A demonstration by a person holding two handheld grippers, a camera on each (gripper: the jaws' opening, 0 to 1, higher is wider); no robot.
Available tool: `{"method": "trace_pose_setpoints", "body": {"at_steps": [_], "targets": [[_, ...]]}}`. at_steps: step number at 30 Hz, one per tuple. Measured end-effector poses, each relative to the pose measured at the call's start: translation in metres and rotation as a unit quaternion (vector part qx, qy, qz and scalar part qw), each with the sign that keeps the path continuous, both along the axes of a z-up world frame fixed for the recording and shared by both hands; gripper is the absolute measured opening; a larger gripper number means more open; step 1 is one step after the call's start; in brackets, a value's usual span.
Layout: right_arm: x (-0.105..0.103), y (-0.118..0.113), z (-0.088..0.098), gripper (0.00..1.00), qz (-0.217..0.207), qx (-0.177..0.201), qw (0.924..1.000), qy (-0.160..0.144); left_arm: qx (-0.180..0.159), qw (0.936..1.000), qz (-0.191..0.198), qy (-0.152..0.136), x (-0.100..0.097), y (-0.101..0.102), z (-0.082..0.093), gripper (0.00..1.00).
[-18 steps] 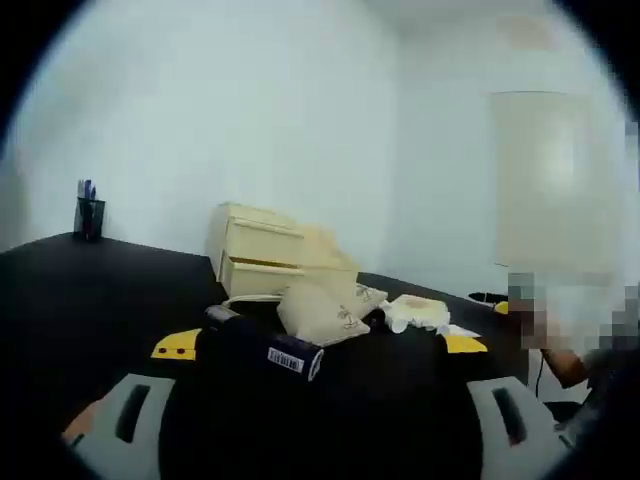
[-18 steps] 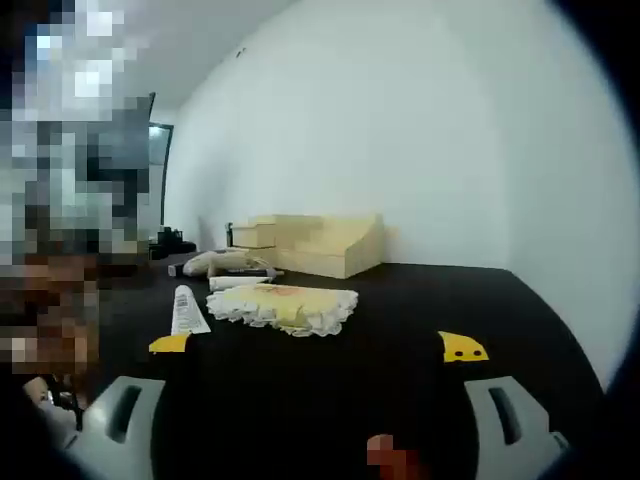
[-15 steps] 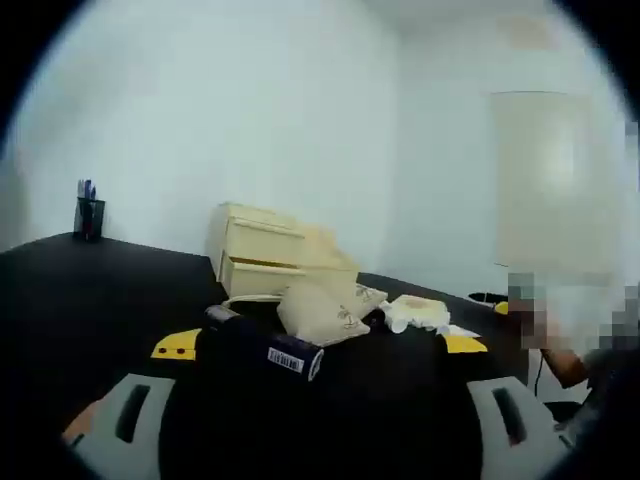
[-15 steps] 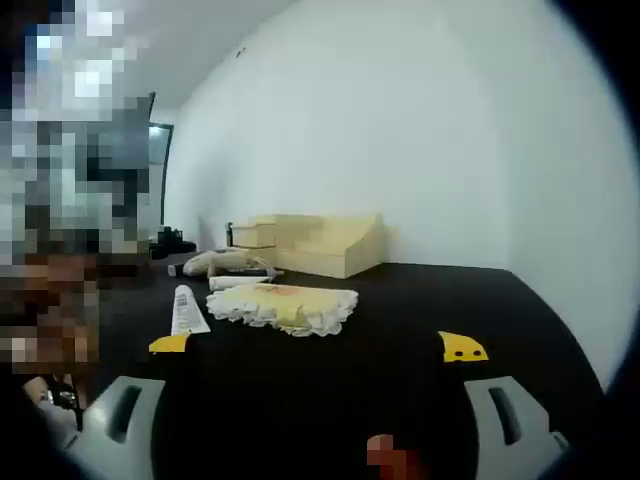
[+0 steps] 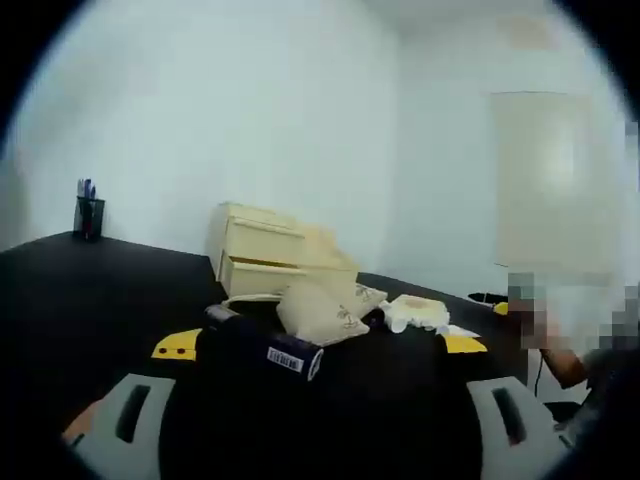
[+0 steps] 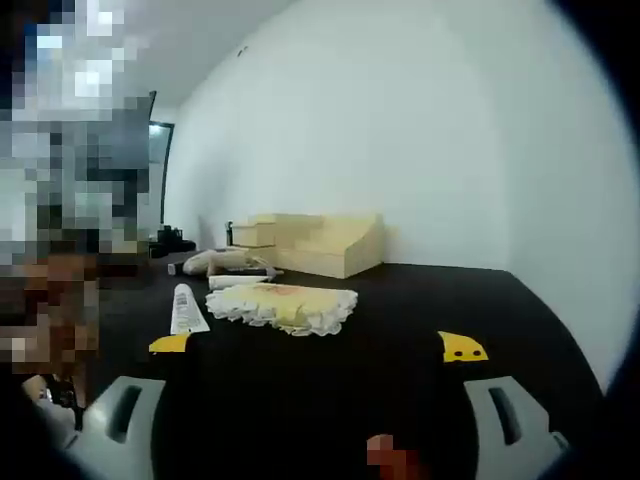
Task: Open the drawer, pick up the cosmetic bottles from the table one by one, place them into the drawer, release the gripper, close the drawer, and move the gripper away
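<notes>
My left gripper (image 5: 320,425) hangs low over the black table (image 5: 80,300) with its jaws spread wide apart and nothing between them. Just beyond it, lying on its side, is a dark bottle (image 5: 262,345) with a white barcode label at its right end. Behind the bottle a beige cloth pouch (image 5: 322,312) leans, and further back stands the cream drawer unit (image 5: 262,252), its two drawer fronts flush, so the drawers are shut. A yellow marker (image 5: 177,345) lies left of the bottle, and another yellow marker (image 5: 465,344) sits to the right. Between that one and the pouch is a frilly cloth (image 5: 417,312). Far left, by the wall, a black pen cup (image 5: 89,215) holds blue pens.

My right gripper (image 6: 315,420) also sits low over the table, jaws wide apart and empty. Ahead and left lies a white tube (image 6: 185,308), flat on the table, touching the near left edge of the frilly cloth (image 6: 285,305). A yellow marker (image 6: 170,343) is just near of the tube; another yellow marker (image 6: 462,348) lies to the right, well apart from the cloth. The drawer unit (image 6: 315,243) stands far behind the cloth, against the white wall, with the pouch (image 6: 222,262) to its left. From here I cannot tell the drawer fronts.
</notes>
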State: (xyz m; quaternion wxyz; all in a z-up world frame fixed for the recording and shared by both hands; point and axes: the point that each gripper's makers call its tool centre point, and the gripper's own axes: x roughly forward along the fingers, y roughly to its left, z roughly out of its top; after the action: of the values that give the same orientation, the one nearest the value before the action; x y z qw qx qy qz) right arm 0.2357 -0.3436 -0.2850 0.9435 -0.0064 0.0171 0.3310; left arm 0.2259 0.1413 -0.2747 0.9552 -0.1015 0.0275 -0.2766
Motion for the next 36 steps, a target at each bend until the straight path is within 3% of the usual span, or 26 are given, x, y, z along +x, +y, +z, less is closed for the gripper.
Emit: {"method": "trace_pose_setpoints", "body": {"at_steps": [25,36], "targets": [[0.001,0.002,-0.002,0.9,0.004,-0.007,1.0,0.004,-0.001,1.0,0.001,0.0,-0.001,0.002,0.001,0.93],[-0.008,0.019,-0.005,0.91,0.046,-0.013,0.9982,0.036,-0.001,1.0,-0.008,-0.005,-0.003,-0.003,0.001,0.93]]}}
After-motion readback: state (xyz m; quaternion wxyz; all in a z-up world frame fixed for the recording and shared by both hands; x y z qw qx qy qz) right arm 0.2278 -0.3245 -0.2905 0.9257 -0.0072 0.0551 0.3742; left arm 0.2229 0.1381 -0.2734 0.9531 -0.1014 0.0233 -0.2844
